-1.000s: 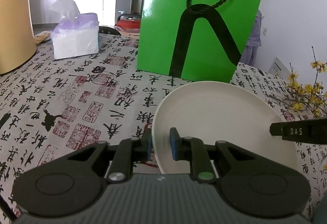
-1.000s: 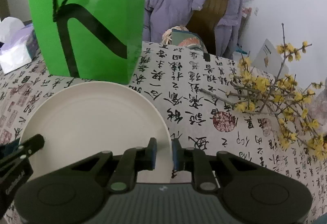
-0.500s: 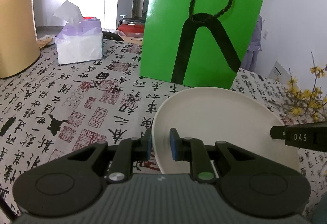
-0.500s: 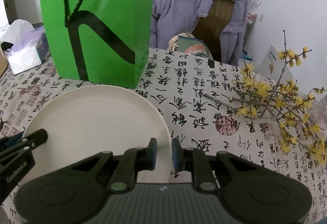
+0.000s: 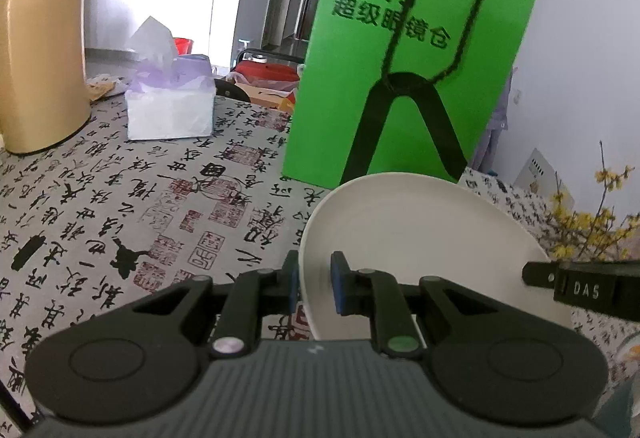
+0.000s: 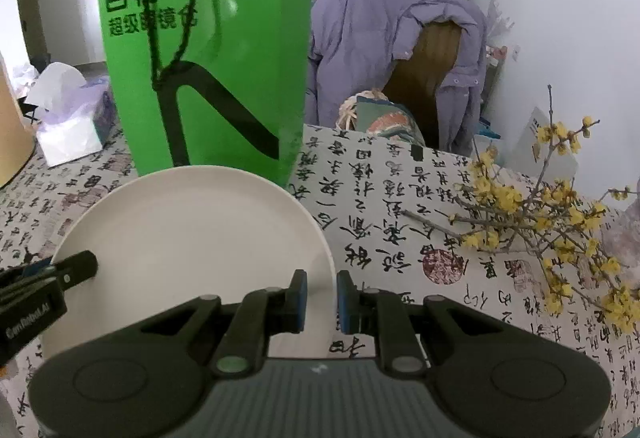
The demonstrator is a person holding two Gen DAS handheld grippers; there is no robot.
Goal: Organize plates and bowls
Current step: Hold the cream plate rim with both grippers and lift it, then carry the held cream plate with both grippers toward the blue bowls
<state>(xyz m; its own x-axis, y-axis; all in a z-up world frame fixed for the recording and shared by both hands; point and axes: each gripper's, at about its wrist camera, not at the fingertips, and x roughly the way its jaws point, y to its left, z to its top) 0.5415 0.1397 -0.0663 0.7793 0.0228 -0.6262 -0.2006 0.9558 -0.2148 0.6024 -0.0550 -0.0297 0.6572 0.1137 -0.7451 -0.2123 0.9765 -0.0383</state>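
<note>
The left gripper [image 5: 314, 284] has its jaws clamped on the left rim of a white plate [image 5: 416, 238], and the right gripper [image 6: 322, 298] has its jaws clamped on the plate's opposite, right rim [image 6: 192, 234]. The plate sits over the near middle of the desk [image 5: 120, 198], which is covered in a calligraphy-print cloth, and it seems to be held clear of the cloth, though the fisheye views make that hard to confirm. Just beyond it stands a green paper bag [image 5: 408, 70], with a tissue box [image 5: 170, 110] far left and yellow flowering branches [image 6: 552, 210] to the right.
</note>
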